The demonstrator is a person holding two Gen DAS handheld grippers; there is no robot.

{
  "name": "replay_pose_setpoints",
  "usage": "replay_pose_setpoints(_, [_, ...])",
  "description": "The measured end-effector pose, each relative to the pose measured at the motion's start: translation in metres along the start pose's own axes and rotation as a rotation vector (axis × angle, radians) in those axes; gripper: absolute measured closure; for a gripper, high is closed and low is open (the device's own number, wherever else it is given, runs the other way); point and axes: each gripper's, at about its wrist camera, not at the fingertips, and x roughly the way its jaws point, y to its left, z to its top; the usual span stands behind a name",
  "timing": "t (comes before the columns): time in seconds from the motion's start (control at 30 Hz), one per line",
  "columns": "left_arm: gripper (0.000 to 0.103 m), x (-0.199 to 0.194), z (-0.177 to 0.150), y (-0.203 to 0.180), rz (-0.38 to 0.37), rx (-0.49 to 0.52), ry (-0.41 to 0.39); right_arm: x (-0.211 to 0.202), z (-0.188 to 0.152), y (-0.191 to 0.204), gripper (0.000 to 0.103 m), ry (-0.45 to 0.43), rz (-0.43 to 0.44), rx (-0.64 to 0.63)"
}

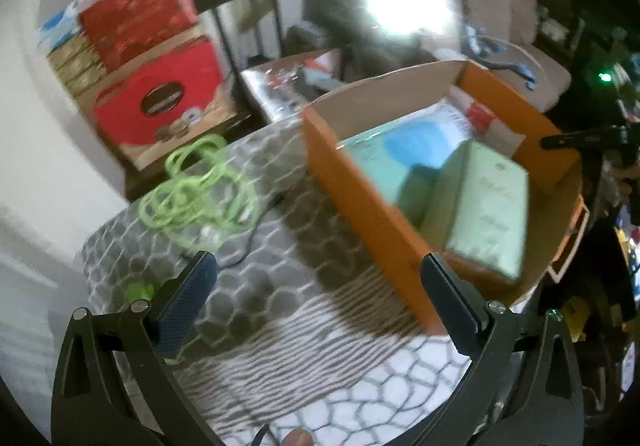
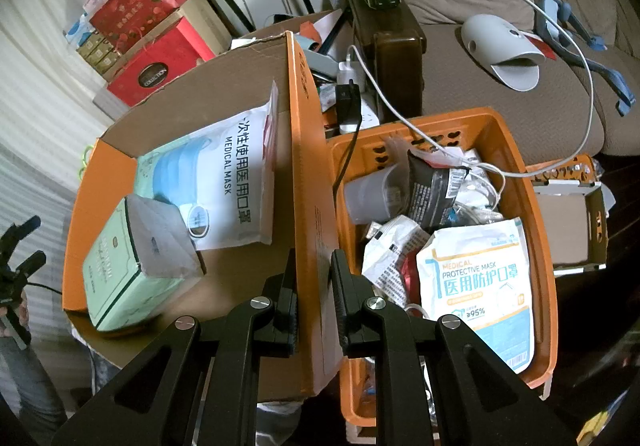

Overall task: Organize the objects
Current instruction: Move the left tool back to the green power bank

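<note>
Through my two wrist cameras I see a cluttered living room. The largest thing I work with is an open orange cardboard box (image 2: 308,166) with a plain brown inside. Its right wall stands on edge between my right gripper (image 2: 314,298) jaws, which are clamped on it from both sides, one pad inside the box and one outside.

Just right of those jaws, touching the box wall, sits an orange plastic basket (image 2: 516,150) with heart-shaped holes near its rim. It is heaped with packets, and a white medical mask packet with blue and orange print (image 2: 478,286) lies on top, near my right jaw.

Inside the box, ahead and left of the right jaws, a large white and pale blue medical mask pouch (image 2: 224,182) lies flat on the floor. A pale green rectangular carton (image 2: 120,278) lies in the near left corner, its end overlapping the pouch.

My left gripper (image 1: 320,286) is blurred, with its jaws spread wide and nothing between them. Below it is a grey and white pebble-patterned cloth (image 1: 260,286). The box's orange corner (image 1: 360,206) is just inside the right jaw. Beyond the left jaw, a tangled bright green cord (image 1: 200,190) lies on the cloth.
</note>
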Motion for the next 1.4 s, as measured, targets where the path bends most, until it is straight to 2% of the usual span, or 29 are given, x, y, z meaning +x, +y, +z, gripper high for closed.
replay_pose_setpoints(0.1, [0.0, 0.001, -0.013, 0.026, 0.042, -0.05, 0.015, 0.0, 0.0, 0.001, 0.088, 0.0, 0.0, 0.0])
replay_pose_setpoints(0.23, [0.0, 0.0, -0.028, 0.063, 0.059, -0.148, 0.024, 0.0, 0.0, 0.0, 0.088, 0.0, 0.0, 0.0])
replay_pose_setpoints(0.57, [0.0, -0.01, -0.061, 0.148, 0.042, -0.411, 0.008, 0.0, -0.001, 0.001, 0.088, 0.001, 0.0, 0.001])
replay_pose_setpoints(0.83, [0.0, -0.009, -0.08, 0.2, 0.11, -0.584, 0.02, 0.0, -0.001, 0.001, 0.087, 0.001, 0.0, 0.001])
replay_pose_setpoints(0.97, [0.0, 0.0, -0.088, 0.218, 0.169, -0.661, 0.056, 0.0, -0.001, 0.001, 0.087, 0.001, 0.001, 0.002])
replay_pose_setpoints(1.17, [0.0, 0.014, -0.101, 0.232, 0.156, -0.715, 0.03, 0.0, -0.002, 0.002, 0.087, 0.003, 0.002, 0.005])
replay_pose_setpoints(1.4, [0.0, 0.034, -0.097, 0.23, 0.121, -0.701, 0.053, 0.001, -0.003, 0.002, 0.087, 0.005, 0.0, 0.005])
